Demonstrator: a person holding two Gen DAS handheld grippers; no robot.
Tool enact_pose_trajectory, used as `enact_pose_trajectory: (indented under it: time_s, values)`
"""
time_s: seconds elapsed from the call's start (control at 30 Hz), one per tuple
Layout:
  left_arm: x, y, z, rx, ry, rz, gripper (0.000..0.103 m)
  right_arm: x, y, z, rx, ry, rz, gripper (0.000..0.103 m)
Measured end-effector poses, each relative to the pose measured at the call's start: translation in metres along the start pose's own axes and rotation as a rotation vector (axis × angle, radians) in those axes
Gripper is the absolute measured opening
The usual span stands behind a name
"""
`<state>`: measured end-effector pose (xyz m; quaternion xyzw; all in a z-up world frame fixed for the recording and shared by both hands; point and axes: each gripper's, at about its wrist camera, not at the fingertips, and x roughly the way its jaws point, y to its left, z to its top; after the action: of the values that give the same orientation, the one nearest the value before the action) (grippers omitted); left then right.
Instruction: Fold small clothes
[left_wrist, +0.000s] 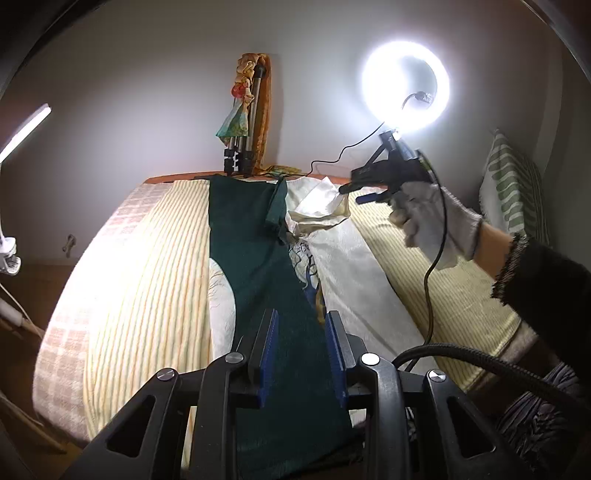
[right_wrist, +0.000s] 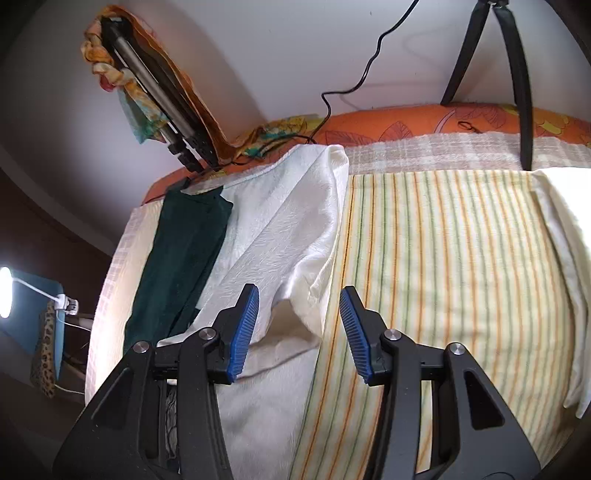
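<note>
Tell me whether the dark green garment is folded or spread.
Spread. The dark green garment lies flat lengthwise along the striped bed cover, only its far corner flipped over.

No readable text, label, brand, number or sign in either view.
</note>
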<state>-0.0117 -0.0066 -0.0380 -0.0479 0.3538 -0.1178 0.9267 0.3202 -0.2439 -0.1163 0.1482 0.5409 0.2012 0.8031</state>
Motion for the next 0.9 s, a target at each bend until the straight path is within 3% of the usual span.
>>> enact_pose_trajectory:
  time_s: [0.03,0.13,0.33,0.47,0.63,0.73,0.83,0.9]
  values:
    - [0.002,0.002,-0.001,-0.004,0.003,-0.004,0.025,0.006,0.001,0.002,-0.006,0.008,0.001,0.048]
    - [0.01,0.009,-0.001,-0.021,0.023,-0.011,0.025,0.017,0.008,0.008,-0.033,0.054,-0.014,0.006]
    - [0.01,0.028,0.002,-0.051,0.012,-0.004,0.025,0.0,0.042,0.047,-0.089,0.0,0.046,0.005]
    - [0.01,0.039,0.004,-0.085,0.01,0.002,0.025,0.01,0.084,0.074,-0.144,-0.008,0.051,0.005]
    - [0.011,0.052,0.006,-0.106,0.004,0.025,0.025,0.053,0.133,0.087,-0.212,0.034,0.028,0.005]
    - [0.013,0.056,0.007,-0.108,0.008,0.045,0.025,0.093,0.145,0.083,-0.209,0.107,0.006,0.005]
    - [0.015,0.06,0.007,-0.119,0.017,0.055,0.025,0.114,0.149,0.073,-0.224,0.164,0.006,0.012]
    - [0.014,0.061,0.007,-0.122,0.017,0.06,0.025,0.106,0.149,0.068,-0.235,0.151,0.027,0.024]
